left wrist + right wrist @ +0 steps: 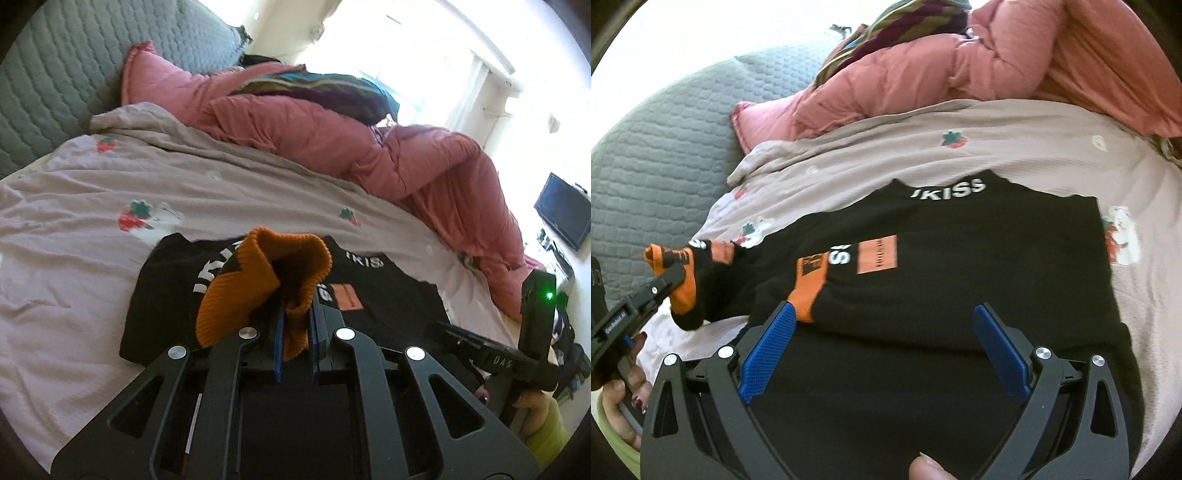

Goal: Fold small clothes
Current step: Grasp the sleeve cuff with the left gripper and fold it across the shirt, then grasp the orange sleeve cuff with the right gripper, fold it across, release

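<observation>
A black sweater [388, 295] [923, 295] with orange cuffs, white "KISS" lettering and an orange patch [877, 254] lies spread on the bed sheet [110, 177]. My left gripper [295, 325] is shut on one orange cuff [258, 273], and the sleeve is lifted over the sweater's body. The right wrist view shows that same grip at the far left [670, 280]. My right gripper [886, 332] is open and hovers just above the sweater's body, its blue pads [772, 347] wide apart. The other orange cuff [809, 291] lies beside its left pad.
A pink duvet [332, 136] is heaped along the far side of the bed, with a striped cloth [314, 88] on top. A grey quilted headboard [55, 74] stands at the left. A dark screen [561, 210] hangs on the right wall. A person's hand [624, 391] holds the left gripper.
</observation>
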Demonstrator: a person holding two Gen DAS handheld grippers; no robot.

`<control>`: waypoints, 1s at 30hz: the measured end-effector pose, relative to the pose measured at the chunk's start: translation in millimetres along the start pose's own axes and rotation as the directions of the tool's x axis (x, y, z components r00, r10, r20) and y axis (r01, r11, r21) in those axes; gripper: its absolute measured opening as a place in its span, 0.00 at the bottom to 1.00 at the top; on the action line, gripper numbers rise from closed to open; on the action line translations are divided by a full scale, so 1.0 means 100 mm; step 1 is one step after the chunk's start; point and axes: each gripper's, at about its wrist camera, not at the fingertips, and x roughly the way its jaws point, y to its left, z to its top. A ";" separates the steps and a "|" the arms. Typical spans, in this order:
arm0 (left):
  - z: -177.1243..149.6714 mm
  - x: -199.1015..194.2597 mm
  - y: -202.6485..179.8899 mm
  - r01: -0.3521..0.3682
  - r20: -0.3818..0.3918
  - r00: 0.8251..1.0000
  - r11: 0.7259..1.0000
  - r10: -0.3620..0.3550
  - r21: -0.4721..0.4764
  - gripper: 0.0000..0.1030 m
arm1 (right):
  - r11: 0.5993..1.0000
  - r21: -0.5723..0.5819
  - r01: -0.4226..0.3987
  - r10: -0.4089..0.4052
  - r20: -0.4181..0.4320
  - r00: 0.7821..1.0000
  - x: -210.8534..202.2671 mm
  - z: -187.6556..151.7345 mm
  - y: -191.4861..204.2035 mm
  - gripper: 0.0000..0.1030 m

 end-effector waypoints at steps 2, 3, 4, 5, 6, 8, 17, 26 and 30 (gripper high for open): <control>-0.03 0.07 -0.10 0.010 -0.020 1.000 1.000 -0.010 0.014 0.04 | 1.000 0.020 0.003 -0.004 0.009 1.000 -0.05 0.00 -0.11 0.93; -0.05 0.10 -0.15 0.013 -0.029 1.000 1.000 -0.012 0.024 0.04 | 1.000 0.026 0.004 -0.004 0.011 1.000 -0.07 0.00 -0.14 0.93; -0.07 0.14 -0.21 0.024 -0.041 0.999 0.999 -0.023 0.034 0.04 | 0.999 0.033 0.004 -0.005 0.014 1.000 -0.08 0.00 -0.18 0.93; -0.09 0.15 -0.27 0.034 -0.048 0.998 0.999 -0.032 0.038 0.04 | 0.999 0.042 0.006 -0.007 0.016 1.000 -0.10 -0.01 -0.24 0.93; -0.10 0.18 -0.31 0.042 -0.057 0.998 0.998 -0.040 0.044 0.04 | 0.999 0.050 0.009 -0.010 0.018 1.000 -0.12 -0.02 -0.28 0.93; -0.13 0.23 -0.44 0.055 -0.075 0.996 0.996 -0.050 0.067 0.04 | 0.998 0.063 0.010 -0.011 0.018 1.000 -0.14 -0.03 -0.35 0.93; -0.12 0.12 -0.57 0.029 -0.072 0.997 0.994 -0.021 0.107 0.09 | 0.998 0.055 -0.011 0.011 -0.005 1.000 -0.15 -0.07 -0.39 0.93; -0.08 0.09 0.05 -0.242 -0.041 0.969 0.968 0.245 0.070 0.25 | 0.986 -0.038 -0.161 0.155 -0.133 0.979 0.09 -0.25 0.28 0.93; -0.09 0.10 0.24 -0.281 -0.037 0.958 0.958 0.283 0.052 0.34 | 0.974 -0.044 -0.224 0.211 -0.204 0.956 0.28 -0.29 0.59 0.93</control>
